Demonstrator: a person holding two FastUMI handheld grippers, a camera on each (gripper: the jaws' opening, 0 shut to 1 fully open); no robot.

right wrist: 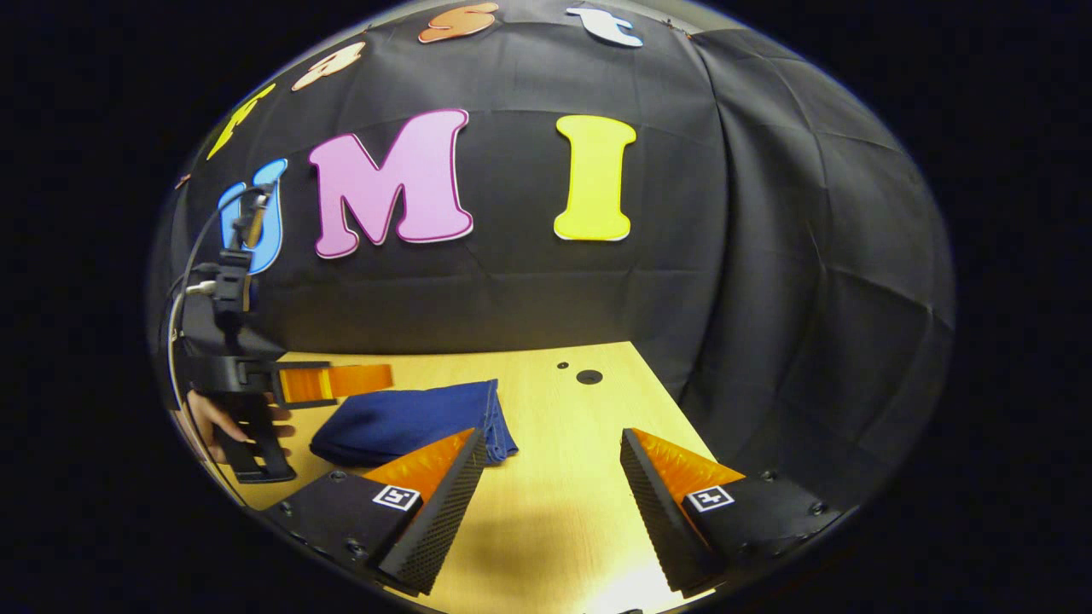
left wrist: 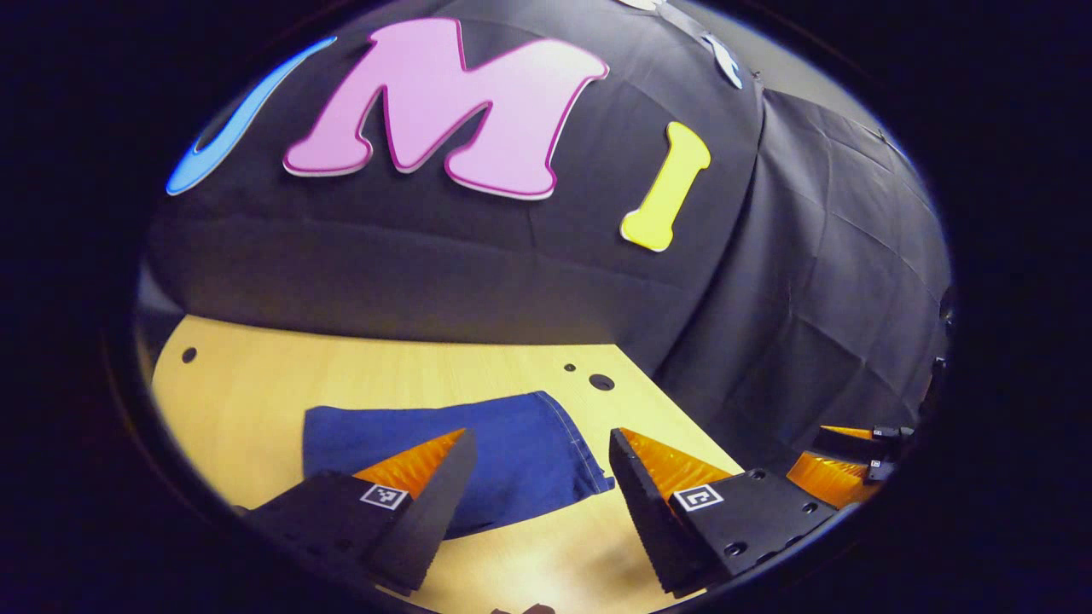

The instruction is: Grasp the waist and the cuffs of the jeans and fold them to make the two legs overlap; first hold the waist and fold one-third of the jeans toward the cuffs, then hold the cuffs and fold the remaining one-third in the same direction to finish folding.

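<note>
The jeans (left wrist: 503, 465) lie as a compact folded bundle on the bench (left wrist: 256, 384), low centre of the left gripper view and lower left of the right gripper view; the folding looks finished. Left tongs (left wrist: 539, 490) and right tongs (right wrist: 553, 495) both gape wide, holding nothing; only withdrawal seems left.

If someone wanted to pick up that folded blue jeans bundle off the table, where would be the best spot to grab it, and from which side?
Probably at the stitched end of the jeans, where the layers stack into an edge lying flat on the wooden table. The right gripper hovers open over bare wood beside that end, so sliding in low from there looks easiest. The opposite end is a rounded fold, harder to pinch.
</note>
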